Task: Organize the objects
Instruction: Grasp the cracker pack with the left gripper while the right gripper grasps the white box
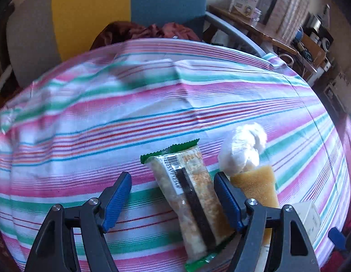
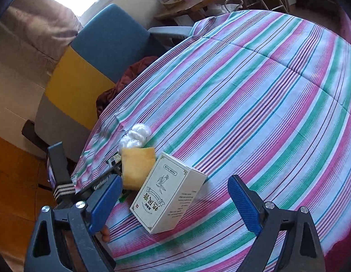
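- While the objects lie grouped near one edge of the striped cloth (image 1: 152,104) that covers the bench, both tools stand with fingers spread and grip nothing.
- Left tool (image 1: 173,185): apart, fingers straddling the snack bar (image 1: 191,195), which lies flat on the cloth closer to the right-hand finger. Judged purpose: lined up either to take hold of the bar or just to let it go; the frames do not settle which.
- Snack bar: long axis runs roughly along the tool's line of sight, slightly slanted; its green crimped end points away from the camera toward the middle of the bench, the other end lies under the tool.
- Yellow sponge (image 1: 257,185): just beside the bar on its right, partly hidden behind the right-hand finger; a white plastic wad (image 1: 243,151) touches its far end.
- Right tool (image 2: 175,199): apart, held above the cloth with the white box (image 2: 168,192) between its fingers in view, nearer the left-hand one; contact is not visible.
- White box: lying on a broad face, long axis slanted, near end toward the camera, far end beside the sponge (image 2: 138,167); plastic wad (image 2: 135,137) beyond that.
- Judged arrangement: items are being gathered side by side into one cluster close to the bench edge by the chair (image 2: 107,43).
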`<act>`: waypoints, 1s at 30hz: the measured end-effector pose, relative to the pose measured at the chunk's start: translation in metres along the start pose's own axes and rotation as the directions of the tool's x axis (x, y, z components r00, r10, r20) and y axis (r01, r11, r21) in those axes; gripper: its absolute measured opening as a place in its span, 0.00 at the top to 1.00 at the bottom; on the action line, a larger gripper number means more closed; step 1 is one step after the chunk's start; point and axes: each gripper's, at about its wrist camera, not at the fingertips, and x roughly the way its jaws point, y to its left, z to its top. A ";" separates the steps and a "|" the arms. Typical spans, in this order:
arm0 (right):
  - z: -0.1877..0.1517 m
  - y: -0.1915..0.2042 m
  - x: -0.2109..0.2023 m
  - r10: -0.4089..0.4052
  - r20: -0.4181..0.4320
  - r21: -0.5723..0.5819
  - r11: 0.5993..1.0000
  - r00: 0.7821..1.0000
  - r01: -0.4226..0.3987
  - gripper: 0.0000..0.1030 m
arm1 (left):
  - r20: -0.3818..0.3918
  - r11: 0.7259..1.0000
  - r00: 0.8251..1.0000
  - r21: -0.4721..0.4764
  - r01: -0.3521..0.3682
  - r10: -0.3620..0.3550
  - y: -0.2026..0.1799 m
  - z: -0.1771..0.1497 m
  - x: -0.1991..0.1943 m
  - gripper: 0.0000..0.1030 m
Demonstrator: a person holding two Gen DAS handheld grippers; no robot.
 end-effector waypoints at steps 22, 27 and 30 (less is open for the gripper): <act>-0.012 0.012 0.039 -0.051 -0.140 -0.085 0.996 0.989 0.039 0.05 | 0.065 0.989 0.996 0.140 0.056 -0.065 0.040 -0.164 -0.091 0.66; -0.013 0.020 0.046 -0.032 -0.141 -0.118 0.993 0.989 0.015 0.02 | 0.076 0.989 0.993 0.128 0.075 -0.085 0.043 -0.191 -0.106 0.66; -0.012 0.026 0.050 -0.038 -0.130 -0.134 0.991 0.991 0.021 0.02 | 0.077 0.988 0.992 0.125 0.093 -0.103 0.044 -0.203 -0.112 0.66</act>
